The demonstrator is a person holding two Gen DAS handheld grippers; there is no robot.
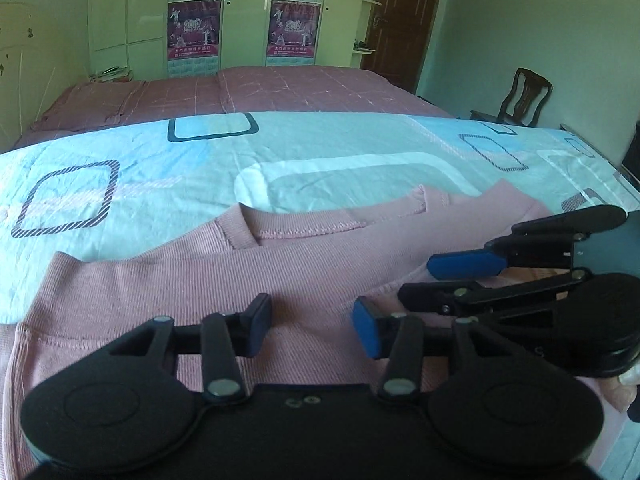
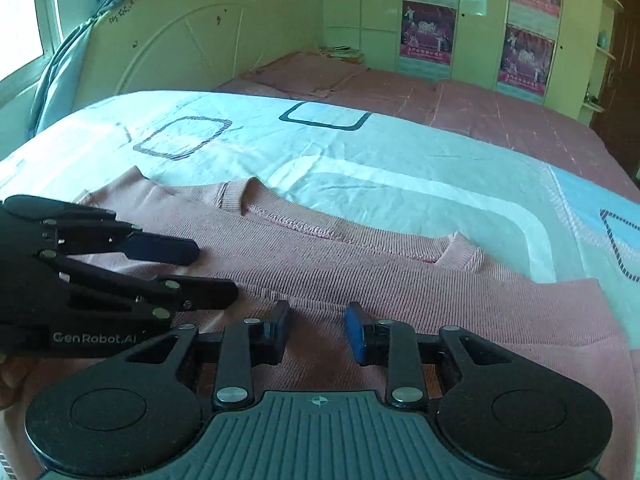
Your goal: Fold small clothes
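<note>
Folding looks barely begun: your pink top (image 1: 168,288) lies spread on the bed (image 1: 320,160). Left hand-held gripper (image 1: 312,330) and right hand-held gripper (image 2: 318,330) hover over it, jaws parted, holding nothing.

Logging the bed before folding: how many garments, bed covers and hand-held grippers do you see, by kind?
Pink garments: 1, the pink top
Bed covers: 2, the blue patterned sheet and the mauve checked cover
Hand-held grippers: 2, left, right
Total: 5

Pink top (image 1: 168,280) flat on patterned sheet (image 1: 320,152), left tongs (image 1: 310,330) gaping above it, right tongs (image 1: 416,280) alongside
</note>
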